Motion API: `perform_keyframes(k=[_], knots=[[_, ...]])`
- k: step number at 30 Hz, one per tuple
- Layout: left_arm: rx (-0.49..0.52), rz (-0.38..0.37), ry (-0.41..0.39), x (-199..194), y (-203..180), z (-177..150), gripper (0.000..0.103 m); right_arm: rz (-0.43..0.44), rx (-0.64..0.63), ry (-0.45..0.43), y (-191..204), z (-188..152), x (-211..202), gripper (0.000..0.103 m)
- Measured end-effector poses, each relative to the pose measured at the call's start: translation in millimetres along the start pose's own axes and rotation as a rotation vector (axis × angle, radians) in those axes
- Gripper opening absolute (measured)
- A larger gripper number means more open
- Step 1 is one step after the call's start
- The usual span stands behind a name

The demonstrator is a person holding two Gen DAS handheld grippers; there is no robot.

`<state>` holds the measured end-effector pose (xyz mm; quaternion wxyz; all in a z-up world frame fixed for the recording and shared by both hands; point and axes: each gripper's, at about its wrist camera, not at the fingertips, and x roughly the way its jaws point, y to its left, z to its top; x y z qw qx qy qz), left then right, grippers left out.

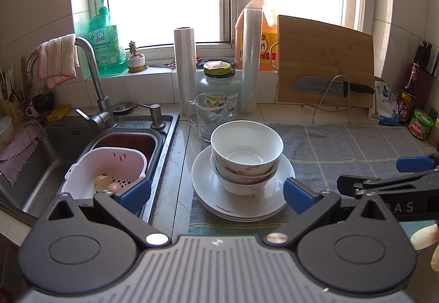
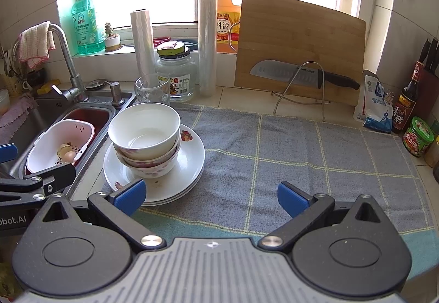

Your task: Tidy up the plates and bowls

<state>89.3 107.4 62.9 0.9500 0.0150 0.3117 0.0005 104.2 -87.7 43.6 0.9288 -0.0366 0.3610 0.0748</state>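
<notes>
bowls (image 1: 246, 156): three nested atop plates (image 1: 241, 201), centre frame, on grey cloth (image 2: 301, 155) nr sink (image 1: 55, 144)
left gripper (image 1: 216, 193): jaws apart, empty; I hover short of stack
right gripper (image 2: 210, 197): jaws apart, empty
risk: I judge top bowl may tip if I pinch rim off-centre; stack cd slide

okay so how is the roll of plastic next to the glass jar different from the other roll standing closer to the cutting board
The shorter white plastic-bag roll is opaque and milky, while the taller clear cling-film roll is see-through and glossy. The shorter roll stands left of the lidded glass jar, behind the glass cup; the taller one stands right of the jar, nearer the bamboo cutting board. Both stand upright on the counter below the window.
</notes>
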Motion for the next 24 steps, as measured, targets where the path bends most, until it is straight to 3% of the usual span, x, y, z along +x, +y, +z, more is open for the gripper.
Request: perform_keyframes(k=[24], knots=[[0.0, -0.002, 0.0, 1.2, -0.6, 1.3, 0.102, -0.002, -0.001, 0.001, -3.7, 2.3, 1.7, 0.103]])
